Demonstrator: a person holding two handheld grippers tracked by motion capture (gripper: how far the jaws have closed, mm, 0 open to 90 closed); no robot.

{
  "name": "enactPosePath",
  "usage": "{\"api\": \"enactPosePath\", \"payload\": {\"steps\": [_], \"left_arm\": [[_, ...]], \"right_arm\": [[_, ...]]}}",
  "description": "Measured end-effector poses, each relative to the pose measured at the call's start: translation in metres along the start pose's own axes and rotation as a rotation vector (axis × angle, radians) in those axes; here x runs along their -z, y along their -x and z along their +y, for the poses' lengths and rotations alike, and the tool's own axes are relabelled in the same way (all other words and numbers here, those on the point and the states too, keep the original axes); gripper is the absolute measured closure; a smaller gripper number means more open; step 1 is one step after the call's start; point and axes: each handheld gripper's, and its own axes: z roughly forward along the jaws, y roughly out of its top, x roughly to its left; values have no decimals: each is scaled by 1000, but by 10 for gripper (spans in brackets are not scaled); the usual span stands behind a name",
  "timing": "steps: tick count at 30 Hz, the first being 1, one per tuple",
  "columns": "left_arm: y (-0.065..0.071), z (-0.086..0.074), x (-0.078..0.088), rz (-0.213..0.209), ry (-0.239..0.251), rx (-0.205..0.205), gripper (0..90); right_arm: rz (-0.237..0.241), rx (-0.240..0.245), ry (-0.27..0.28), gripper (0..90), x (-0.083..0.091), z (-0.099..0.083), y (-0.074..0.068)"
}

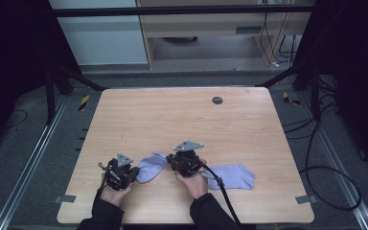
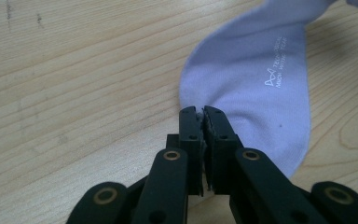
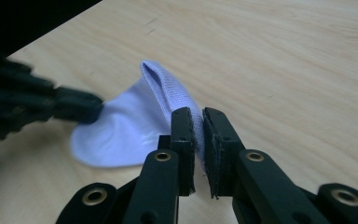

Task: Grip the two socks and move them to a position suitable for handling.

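Note:
A lavender sock [image 1: 151, 167] lies on the wooden table [image 1: 182, 120] near its front edge, between the two grippers. My left gripper [image 1: 136, 173] comes in from the left and is shut on the sock's rounded end [image 2: 251, 74], its jaws [image 2: 200, 112] pinching the rim. My right gripper [image 1: 169, 161] is shut on a raised fold of the same sock [image 3: 121, 126], with cloth squeezed between its pads [image 3: 198, 116]. The left gripper [image 3: 95, 109] appears blurred at the left of the right gripper view. More lavender cloth [image 1: 232, 176] lies right of the right hand, which hides whether the two pieces join.
A dark round grommet [image 1: 217, 100] sits in the tabletop at the back. The right gripper's black cable [image 1: 225, 196] trails off the front edge. Bare wood stretches behind the grippers. Dark frame posts and floor cables surround the table.

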Motion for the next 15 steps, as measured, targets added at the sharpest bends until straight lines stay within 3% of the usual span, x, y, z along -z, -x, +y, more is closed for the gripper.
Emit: {"api": "enactPosePath", "payload": {"steps": [9, 12, 13, 15], "left_arm": [[-1, 0, 0, -3, 5, -2, 865], [-1, 0, 0, 1, 7, -3, 846], [-1, 0, 0, 7, 7, -3, 821], [-2, -1, 0, 18, 5, -3, 774]], "right_arm": [[-88, -58, -21, 823, -15, 7, 23], [-101, -43, -38, 799, -18, 6, 26], [-101, -35, -54, 730, -21, 7, 27], [-112, -22, -58, 712, -21, 8, 27]]}}
